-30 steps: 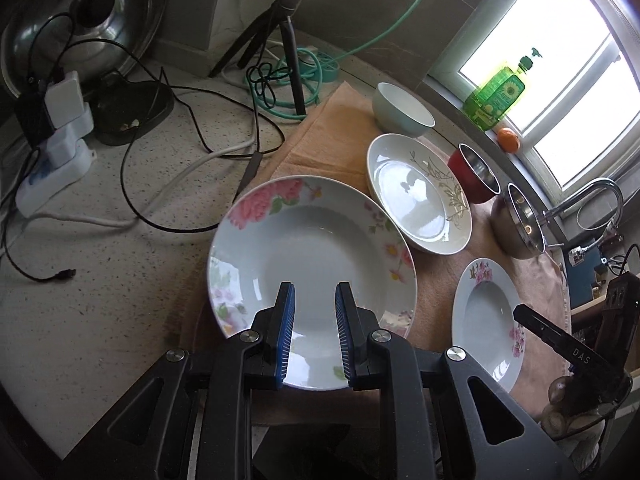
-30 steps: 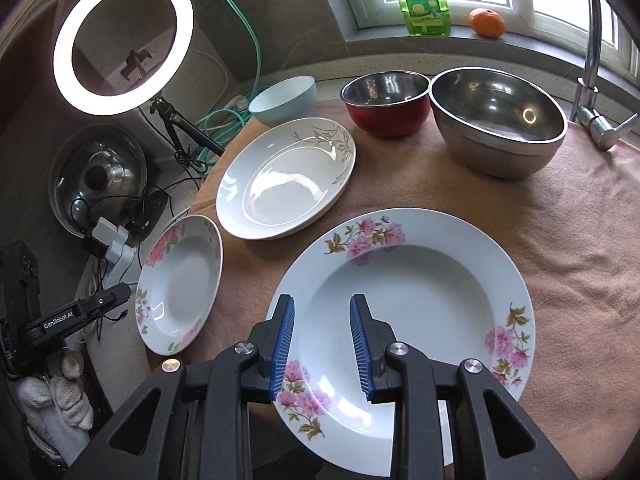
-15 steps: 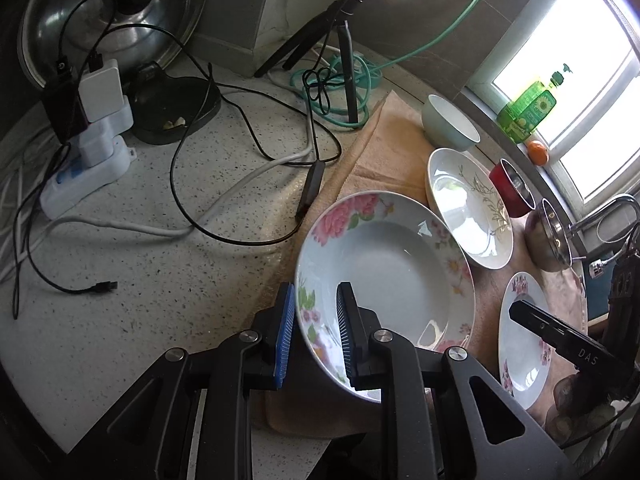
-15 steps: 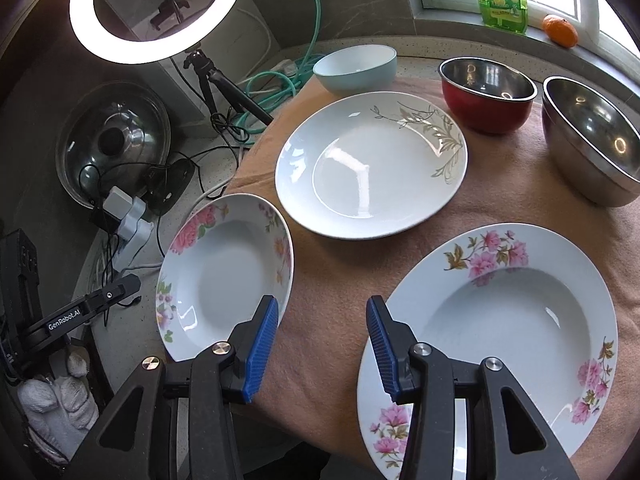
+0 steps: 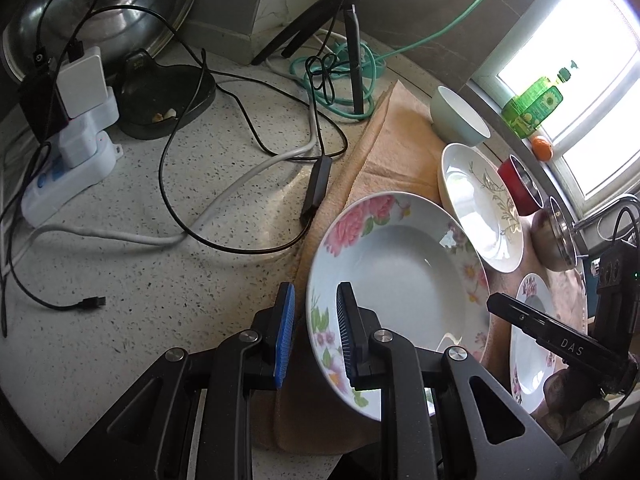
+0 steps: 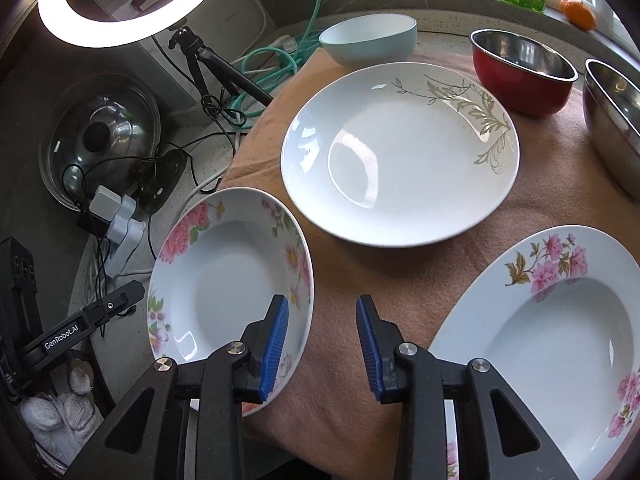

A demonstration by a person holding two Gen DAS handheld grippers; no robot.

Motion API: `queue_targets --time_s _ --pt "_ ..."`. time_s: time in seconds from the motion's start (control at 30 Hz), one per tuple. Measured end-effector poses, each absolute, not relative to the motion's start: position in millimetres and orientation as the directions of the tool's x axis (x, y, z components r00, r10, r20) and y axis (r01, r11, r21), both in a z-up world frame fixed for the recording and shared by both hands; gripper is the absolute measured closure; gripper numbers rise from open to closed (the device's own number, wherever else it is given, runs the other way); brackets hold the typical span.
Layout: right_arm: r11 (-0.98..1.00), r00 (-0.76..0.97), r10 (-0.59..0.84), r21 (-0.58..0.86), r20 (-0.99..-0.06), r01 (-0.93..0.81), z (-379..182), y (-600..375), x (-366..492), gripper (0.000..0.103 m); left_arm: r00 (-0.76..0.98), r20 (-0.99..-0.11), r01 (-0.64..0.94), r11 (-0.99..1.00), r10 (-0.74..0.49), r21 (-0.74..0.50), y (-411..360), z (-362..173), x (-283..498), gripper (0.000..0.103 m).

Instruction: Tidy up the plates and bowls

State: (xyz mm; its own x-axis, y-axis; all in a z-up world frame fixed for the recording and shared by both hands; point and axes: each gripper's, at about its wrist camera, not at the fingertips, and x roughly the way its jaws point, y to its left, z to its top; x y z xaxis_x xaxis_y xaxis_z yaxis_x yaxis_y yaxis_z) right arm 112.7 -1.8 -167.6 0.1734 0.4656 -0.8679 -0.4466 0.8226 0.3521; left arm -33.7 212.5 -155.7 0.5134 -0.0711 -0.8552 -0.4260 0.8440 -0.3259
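Both claws open; left gripper straddles floral plate rim

Two white plates carry pink flowers, the small one and the big one, a third white plate has gold leaves, the bowls are pale blue, red and bare steel, the cloth tan, the table speckled cream.
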Motion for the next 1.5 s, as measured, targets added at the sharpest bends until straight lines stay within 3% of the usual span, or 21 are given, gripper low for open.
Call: queue_targets --time_s 0.43,0.7,1.5 --pt "0.814 0.139 0.475 0.374 -0.869 -0.445 -175.4 4.7 116.7 0.09 0.494 -0.861 -0.416 0.836 -0.122 -0.357 213.8 -168.2 -27.3 0.084" --pt "0.806 0.12 0.489 0.394 -0.864 -0.441 -177.4 9.3 118.5 0.095 0.486 -0.866 -0.41 0.843 -0.12 -0.348 212.8 -171.3 -23.9 0.092" --pt "0.81 0.109 0.501 0.422 -0.858 -0.407 -177.3 4.5 117.9 0.094 0.498 -0.859 -0.431 0.827 -0.117 -0.362 213.2 -166.6 -26.9 0.094"
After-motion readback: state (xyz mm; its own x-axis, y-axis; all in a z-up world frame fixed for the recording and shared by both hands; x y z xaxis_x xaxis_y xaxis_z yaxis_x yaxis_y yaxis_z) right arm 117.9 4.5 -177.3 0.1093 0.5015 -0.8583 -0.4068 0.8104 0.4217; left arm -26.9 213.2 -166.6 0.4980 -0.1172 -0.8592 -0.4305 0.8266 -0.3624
